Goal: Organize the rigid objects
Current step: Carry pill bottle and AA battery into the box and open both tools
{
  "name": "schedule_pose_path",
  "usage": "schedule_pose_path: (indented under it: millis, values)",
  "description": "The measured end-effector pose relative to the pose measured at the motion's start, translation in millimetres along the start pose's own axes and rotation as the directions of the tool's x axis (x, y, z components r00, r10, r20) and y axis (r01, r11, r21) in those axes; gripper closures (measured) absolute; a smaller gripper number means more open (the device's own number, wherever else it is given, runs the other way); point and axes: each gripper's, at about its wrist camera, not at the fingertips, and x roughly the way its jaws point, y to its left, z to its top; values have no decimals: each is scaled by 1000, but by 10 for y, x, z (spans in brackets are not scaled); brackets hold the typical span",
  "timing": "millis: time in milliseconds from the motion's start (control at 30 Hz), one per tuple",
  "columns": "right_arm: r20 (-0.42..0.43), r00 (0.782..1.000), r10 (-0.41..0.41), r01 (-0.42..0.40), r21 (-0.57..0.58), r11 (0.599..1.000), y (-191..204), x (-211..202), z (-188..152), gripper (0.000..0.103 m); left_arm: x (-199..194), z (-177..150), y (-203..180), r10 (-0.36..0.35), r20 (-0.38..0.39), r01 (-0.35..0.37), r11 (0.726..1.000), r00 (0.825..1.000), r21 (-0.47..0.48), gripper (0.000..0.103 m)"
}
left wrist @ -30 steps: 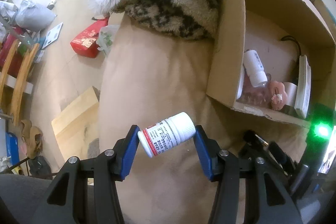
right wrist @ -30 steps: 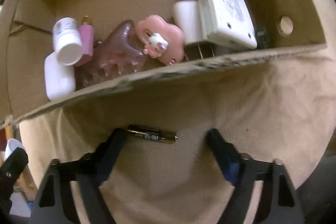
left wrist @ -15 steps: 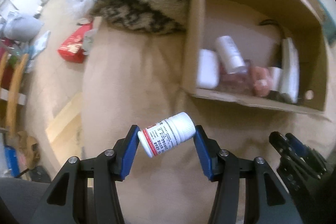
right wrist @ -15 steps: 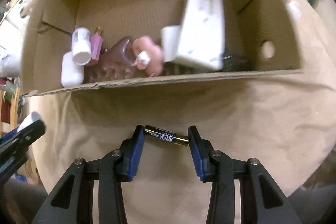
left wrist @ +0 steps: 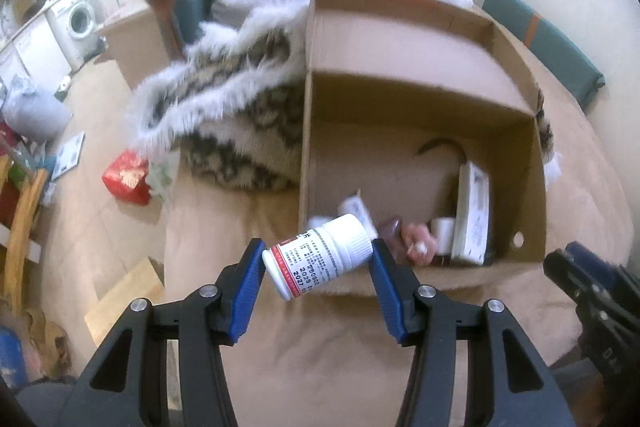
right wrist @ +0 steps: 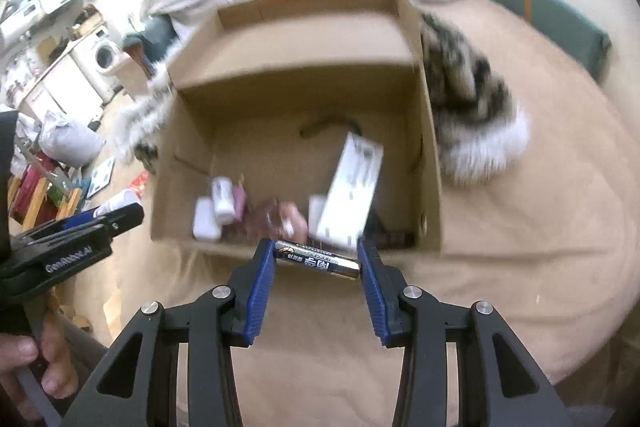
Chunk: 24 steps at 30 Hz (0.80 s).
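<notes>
A white pill bottle (left wrist: 318, 259) with a red-edged label lies tilted between the blue pads of my left gripper (left wrist: 318, 261), which is shut on it, in the air before the near wall of an open cardboard box (left wrist: 400, 107). My right gripper (right wrist: 316, 261) is shut end to end on a black and gold battery (right wrist: 318, 259), held just before the box's (right wrist: 304, 59) near wall. In the box lie a white flat device (right wrist: 352, 191), a small white bottle (right wrist: 222, 201), a white case (right wrist: 204, 221) and pink items (left wrist: 416, 239). The left gripper (right wrist: 100, 223) shows at the left of the right wrist view.
The box stands on a tan bed cover (left wrist: 320, 355). A furry patterned blanket (left wrist: 236, 115) lies left of and behind the box. Beyond the bed's left edge are a red packet (left wrist: 126, 179), a wooden board (left wrist: 124, 291) and a washing machine (left wrist: 78, 19).
The right gripper closed on the battery and lifted it off the cover. Both grippers rose and tipped, so the whole box now shows from above. The bottle stays in the left grip.
</notes>
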Motion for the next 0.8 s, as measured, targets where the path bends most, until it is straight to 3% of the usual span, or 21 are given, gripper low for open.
schedule_pose_path:
  millis: [133, 333, 500, 600, 733, 800]
  values:
    - [44, 999, 3, -2, -21, 1000, 31, -53, 166, 59, -6, 208, -87, -10, 17, 10, 1000, 1000, 17, 54]
    - [40, 999, 13, -13, -3, 1000, -29, 201, 434, 59, 171, 406, -280, -16, 32, 14, 998, 999, 54, 54]
    - [-5, 998, 63, -63, 7, 998, -135, 543, 505, 59, 503, 412, -347, -36, 24, 34, 996, 999, 84, 54]
    - [-61, 997, 48, -46, 34, 998, -216, 761, 458, 59, 680, 346, -339, -50, 26, 47, 995, 998, 88, 54]
    - [-120, 992, 36, -32, 35, 999, -224, 948, 412, 59, 870, 343, -303, -79, -27, 80, 996, 997, 41, 54]
    - [-137, 990, 43, -37, 42, 998, -223, 999, 395, 59, 925, 350, -312, -62, -41, 64, 997, 997, 43, 54]
